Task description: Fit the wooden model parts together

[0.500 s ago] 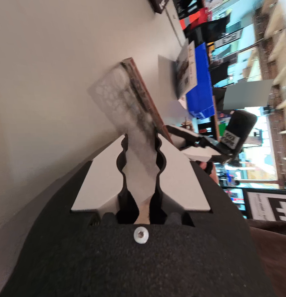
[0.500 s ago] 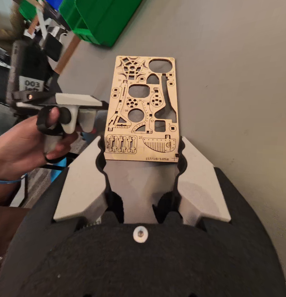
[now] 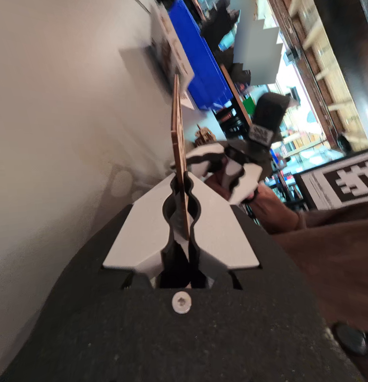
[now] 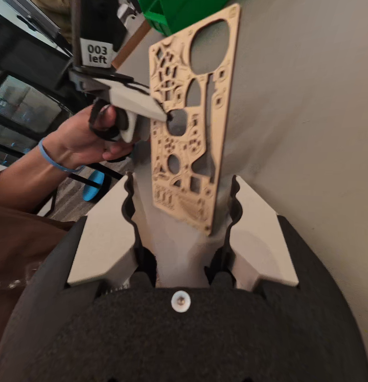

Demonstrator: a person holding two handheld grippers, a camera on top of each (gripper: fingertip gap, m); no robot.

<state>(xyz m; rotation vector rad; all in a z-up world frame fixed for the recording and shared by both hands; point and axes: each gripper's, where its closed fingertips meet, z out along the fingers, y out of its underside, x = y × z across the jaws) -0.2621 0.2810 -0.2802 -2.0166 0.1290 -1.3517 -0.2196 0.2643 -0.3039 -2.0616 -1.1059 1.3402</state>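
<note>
My left claw (image 3: pixel 182 186) pinches the wooden parts sheet (image 4: pixel 191 124) edge-up off the worktop (image 4: pixel 303 103), right claw (image 4: pixel 182 198) spread; several parts already punched out, no fitting visible yet.

Left gripper (image 3: pixel 180 179): black textured body, white angular fingers with wavy black pads, one silver screw.
Right gripper (image 4: pixel 182 198): same build, same silver screw.
Hand (image 4: pixel 84 142): blue wristband, black finger loops.
Clothing: brown fabric.
</note>
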